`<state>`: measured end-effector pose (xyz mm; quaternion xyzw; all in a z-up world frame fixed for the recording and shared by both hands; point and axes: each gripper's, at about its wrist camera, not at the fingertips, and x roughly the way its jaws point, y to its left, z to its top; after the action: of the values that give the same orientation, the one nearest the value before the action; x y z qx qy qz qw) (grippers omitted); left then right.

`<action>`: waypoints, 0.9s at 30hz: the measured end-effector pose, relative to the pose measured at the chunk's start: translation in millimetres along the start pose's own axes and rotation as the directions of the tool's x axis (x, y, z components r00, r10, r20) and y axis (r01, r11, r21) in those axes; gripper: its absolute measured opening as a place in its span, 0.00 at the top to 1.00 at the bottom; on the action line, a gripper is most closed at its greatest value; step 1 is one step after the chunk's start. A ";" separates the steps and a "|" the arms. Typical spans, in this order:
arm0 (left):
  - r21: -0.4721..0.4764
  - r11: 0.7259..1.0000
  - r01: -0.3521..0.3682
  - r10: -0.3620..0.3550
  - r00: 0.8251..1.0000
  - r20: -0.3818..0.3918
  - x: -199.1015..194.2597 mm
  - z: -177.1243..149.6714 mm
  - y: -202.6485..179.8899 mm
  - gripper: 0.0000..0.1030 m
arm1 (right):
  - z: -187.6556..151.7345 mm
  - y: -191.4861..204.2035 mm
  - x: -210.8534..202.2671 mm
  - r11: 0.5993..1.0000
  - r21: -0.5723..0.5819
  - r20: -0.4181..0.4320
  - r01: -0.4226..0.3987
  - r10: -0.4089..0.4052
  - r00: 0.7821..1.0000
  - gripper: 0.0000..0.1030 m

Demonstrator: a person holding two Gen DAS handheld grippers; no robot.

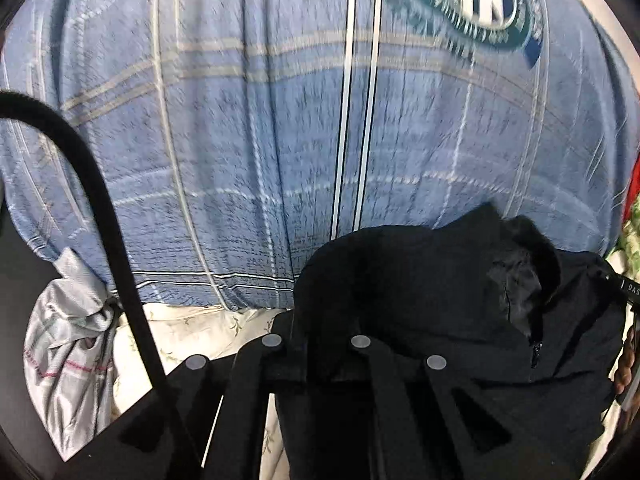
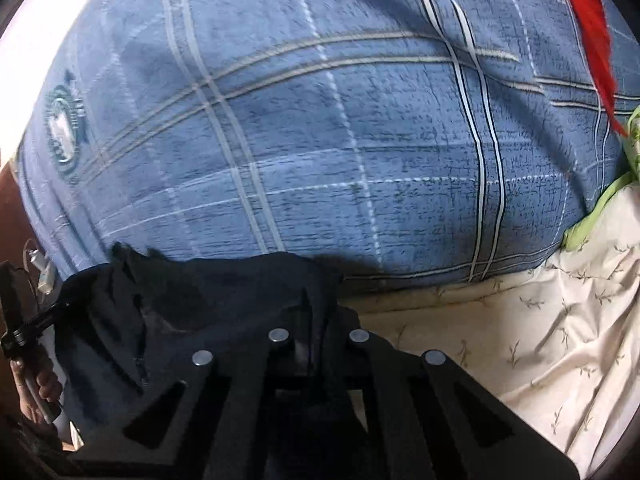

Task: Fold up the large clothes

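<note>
A black zip jacket (image 1: 440,300) hangs bunched between my two grippers, above a cream floral bedsheet (image 1: 192,332). My left gripper (image 1: 318,354) is shut on the jacket's fabric, which spreads to the right with its collar and zipper showing. In the right wrist view my right gripper (image 2: 316,350) is shut on the jacket (image 2: 208,304), which spreads to the left. The fingertips of both are buried in the cloth. The left gripper's handle and the hand holding it (image 2: 36,368) show at the far left of the right wrist view.
A large blue plaid duvet (image 1: 280,140) with a green round emblem (image 1: 468,0) fills the space ahead in both views (image 2: 320,140). A grey checked cloth (image 1: 68,344) lies at the left. Red and green bedding (image 2: 592,32) lies at the right. A black cable (image 1: 100,200) crosses the left view.
</note>
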<state>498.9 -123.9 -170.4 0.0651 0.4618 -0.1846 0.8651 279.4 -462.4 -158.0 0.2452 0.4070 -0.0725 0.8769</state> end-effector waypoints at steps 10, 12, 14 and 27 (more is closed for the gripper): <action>0.016 0.999 -0.041 0.042 0.997 -0.060 40.1 -27.3 8.6 0.94 | -13.2 -26.1 40.5 0.997 0.070 -0.096 -0.008 0.014 0.995 0.84; 0.032 0.999 -0.035 0.036 0.999 -0.039 36.4 -24.5 14.2 0.96 | -9.3 -30.6 32.4 0.998 0.060 -0.103 -0.013 0.019 0.994 0.87; 0.027 1.000 0.004 -0.004 1.000 0.003 11.2 -23.3 17.1 0.97 | -4.6 -26.7 19.3 0.998 0.048 -0.085 -0.038 0.042 0.996 0.92; -0.026 0.993 0.118 -0.112 0.978 0.173 -183.2 -130.5 46.4 0.98 | -99.5 -2.1 -146.8 0.979 0.087 0.075 -0.186 0.180 0.981 0.97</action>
<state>322.7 3.3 -96.0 0.0064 0.3918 -0.2307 0.8906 114.6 -426.2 -103.3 0.3198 0.3494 -0.0185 0.8805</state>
